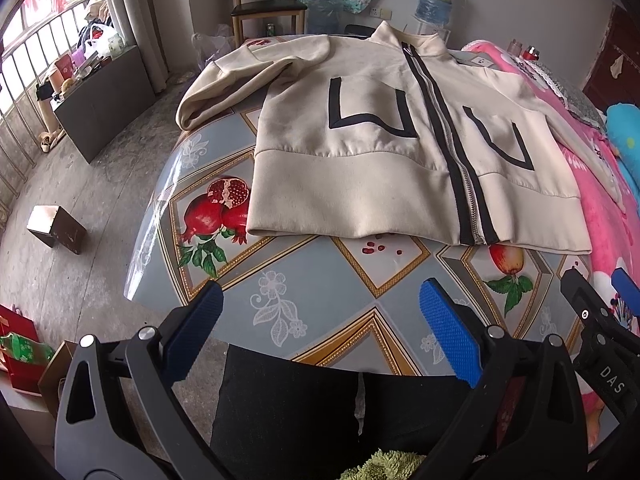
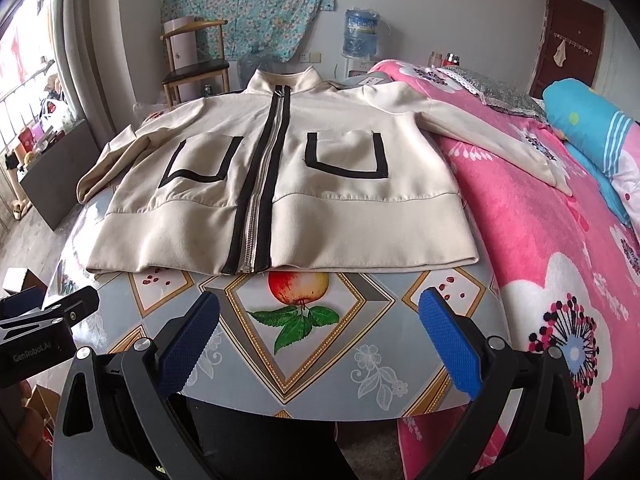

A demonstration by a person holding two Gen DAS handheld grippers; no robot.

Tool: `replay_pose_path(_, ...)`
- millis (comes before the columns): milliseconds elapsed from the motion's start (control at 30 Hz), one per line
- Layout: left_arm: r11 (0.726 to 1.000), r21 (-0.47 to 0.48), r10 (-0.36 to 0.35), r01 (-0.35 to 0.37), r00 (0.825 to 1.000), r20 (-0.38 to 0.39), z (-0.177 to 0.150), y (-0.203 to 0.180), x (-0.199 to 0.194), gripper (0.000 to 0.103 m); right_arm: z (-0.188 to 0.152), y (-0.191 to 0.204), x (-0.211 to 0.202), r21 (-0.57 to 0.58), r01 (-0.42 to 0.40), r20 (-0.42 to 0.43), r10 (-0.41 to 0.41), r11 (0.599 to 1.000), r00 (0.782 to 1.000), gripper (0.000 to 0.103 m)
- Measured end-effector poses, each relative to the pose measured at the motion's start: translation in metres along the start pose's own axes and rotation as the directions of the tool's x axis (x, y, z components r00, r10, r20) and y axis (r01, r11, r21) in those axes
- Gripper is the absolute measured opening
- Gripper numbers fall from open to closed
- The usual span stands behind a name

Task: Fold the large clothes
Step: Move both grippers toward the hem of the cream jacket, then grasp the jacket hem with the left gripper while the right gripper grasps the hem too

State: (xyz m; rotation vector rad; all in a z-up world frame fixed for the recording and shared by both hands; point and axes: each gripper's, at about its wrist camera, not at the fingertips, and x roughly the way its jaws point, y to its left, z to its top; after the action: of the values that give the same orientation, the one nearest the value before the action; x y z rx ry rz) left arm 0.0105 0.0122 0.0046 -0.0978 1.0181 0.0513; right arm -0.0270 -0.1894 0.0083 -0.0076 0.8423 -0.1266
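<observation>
Premises: a lived-in bedroom of a private home. Evidence: a bed with a pink floral blanket (image 2: 540, 220) lies immediately to the right of the right gripper (image 2: 320, 322); a wooden chair (image 2: 196, 60) and a water dispenser bottle (image 2: 361, 33) stand far ahead against the wall. A curtained, barred window (image 1: 36, 40) and a low cabinet (image 1: 104, 100) holding household clutter sit ahead-left of the left gripper (image 1: 320, 312). Floor is bare concrete (image 1: 92, 208).

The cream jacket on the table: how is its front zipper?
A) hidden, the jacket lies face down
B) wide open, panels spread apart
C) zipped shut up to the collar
C: the zipper runs closed between its black bands from the hem to the collar of the jacket, which lies face up.
</observation>
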Motion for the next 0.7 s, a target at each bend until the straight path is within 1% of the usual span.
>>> replay_pose_path(133,1.000,-0.002,0.000,0.000,1.000,-0.001,0.007,0.003,0.003,0.095,0.007,0.004,0.000,-0.008,0.017,0.014,-0.017,1.000,1.000,0.097)
replay_pose_path(233,1.000,-0.007,-0.002,0.002,1.000,0.002,0.018,0.005,0.006,0.095,0.014,0.007,0.002,-0.011,0.039,0.018,-0.039,0.999,0.999,0.097)
replay_pose_path(333,1.000,-0.011,-0.009,0.009,1.000,0.015,0.027,0.009,0.008,0.095,0.020,0.010,0.005,-0.020,0.050,0.008,-0.050,0.999,0.999,0.097)
replay_pose_path(467,1.000,0.000,-0.011,0.011,0.999,0.039,0.036,0.011,0.011,0.095,0.027,0.012,0.006,-0.023,0.056,0.017,-0.055,0.998,0.998,0.097)
replay_pose_path(633,0.999,-0.003,-0.041,0.041,0.997,0.060,0.045,0.019,0.016,0.095,0.035,0.017,0.009,-0.034,0.058,0.020,-0.058,0.998,0.998,0.097)
replay_pose_path(700,0.998,-0.007,-0.055,0.056,0.995,0.083,0.049,0.021,0.019,0.095,0.038,0.018,0.010,-0.040,0.057,0.018,-0.056,0.998,0.998,0.097)
